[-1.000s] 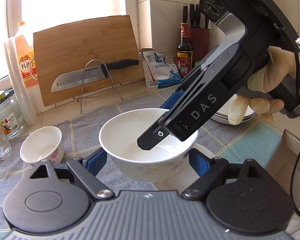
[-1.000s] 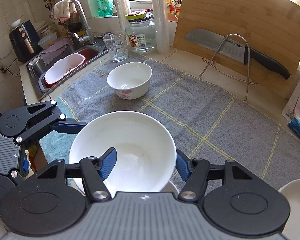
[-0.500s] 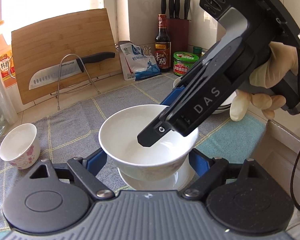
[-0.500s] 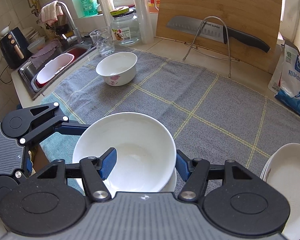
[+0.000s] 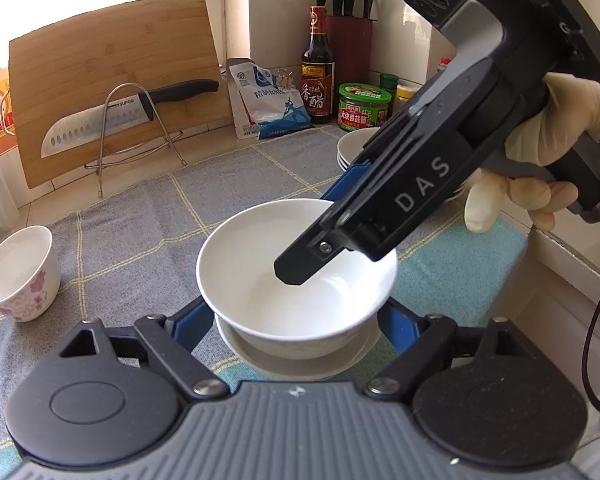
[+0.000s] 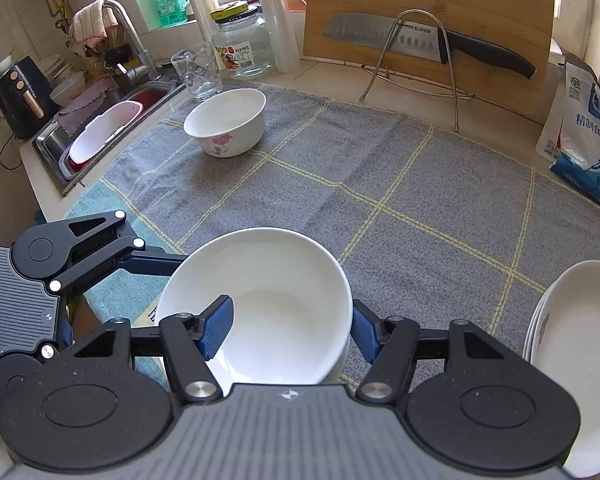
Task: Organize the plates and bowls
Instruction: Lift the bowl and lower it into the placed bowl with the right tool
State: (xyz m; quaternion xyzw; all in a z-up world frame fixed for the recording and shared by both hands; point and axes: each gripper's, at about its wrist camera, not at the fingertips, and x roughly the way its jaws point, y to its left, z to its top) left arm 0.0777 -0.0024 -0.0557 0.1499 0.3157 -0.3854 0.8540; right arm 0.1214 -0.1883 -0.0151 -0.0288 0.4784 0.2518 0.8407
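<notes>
Both grippers' fingers (image 6: 218,326) clamp the white bowl (image 6: 260,304) as we lower it into another bowl (image 5: 300,356) on the cloth (image 6: 380,184), plates (image 6: 572,340) already stacked, the flowered bowl (image 6: 226,122) seemingly left.

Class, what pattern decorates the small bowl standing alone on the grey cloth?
Pink flowers on white, clearest on the small bowl in the right wrist view.

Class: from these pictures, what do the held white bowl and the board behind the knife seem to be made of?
White bowl: likely glazed ceramic or porcelain; smooth, glossy, soft reflections. Board: looks like bamboo or wood; tan, striped grain, matt finish.
</notes>
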